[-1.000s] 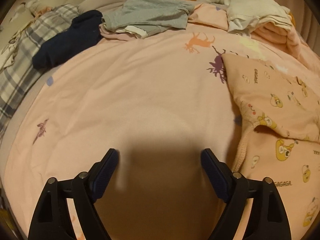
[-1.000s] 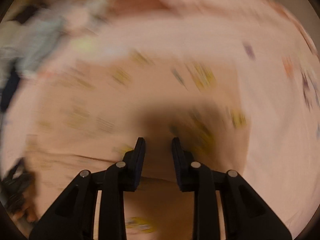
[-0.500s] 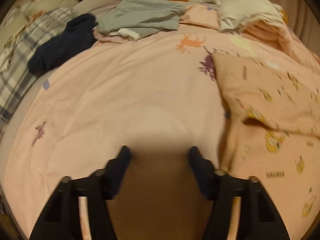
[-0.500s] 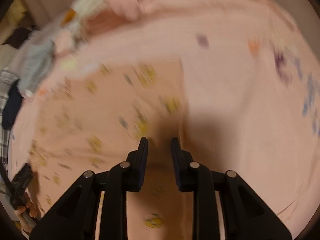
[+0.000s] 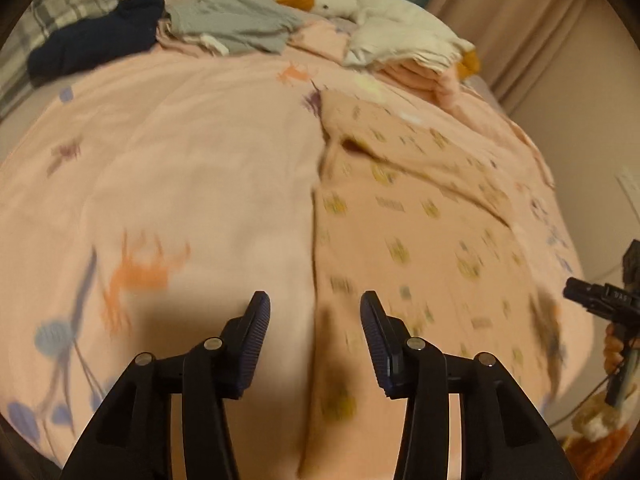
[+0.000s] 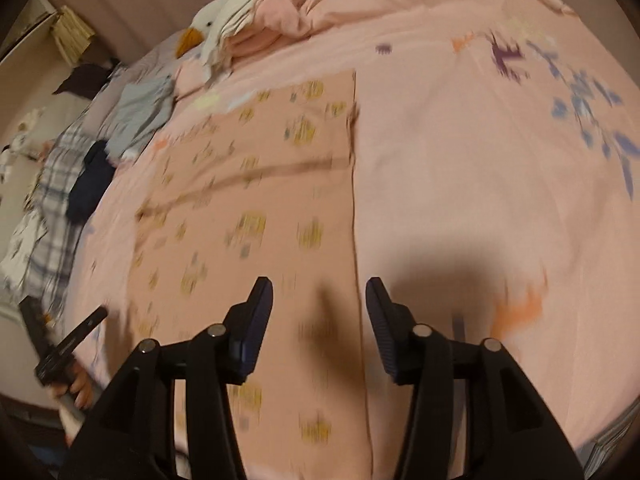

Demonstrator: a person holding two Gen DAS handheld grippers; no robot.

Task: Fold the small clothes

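You're over a pink animal-print bedspread [image 5: 192, 168] with beige curtains [image 5: 520, 20] behind; one peach printed garment [image 6: 248, 184] lies flat on it; one grey garment [image 5: 236, 28], one navy garment [image 5: 96, 40] and one plush goose [image 5: 384, 16] sit far off; your left gripper [image 5: 315, 312] and right gripper [image 6: 319, 300] both gape wide, holding nothing.

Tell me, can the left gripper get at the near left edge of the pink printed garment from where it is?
Probably yes. The left gripper is open and holds nothing, and the pink printed garment has its left edge running straight between the two fingers, flat on the bedspread. Nothing lies across it there.
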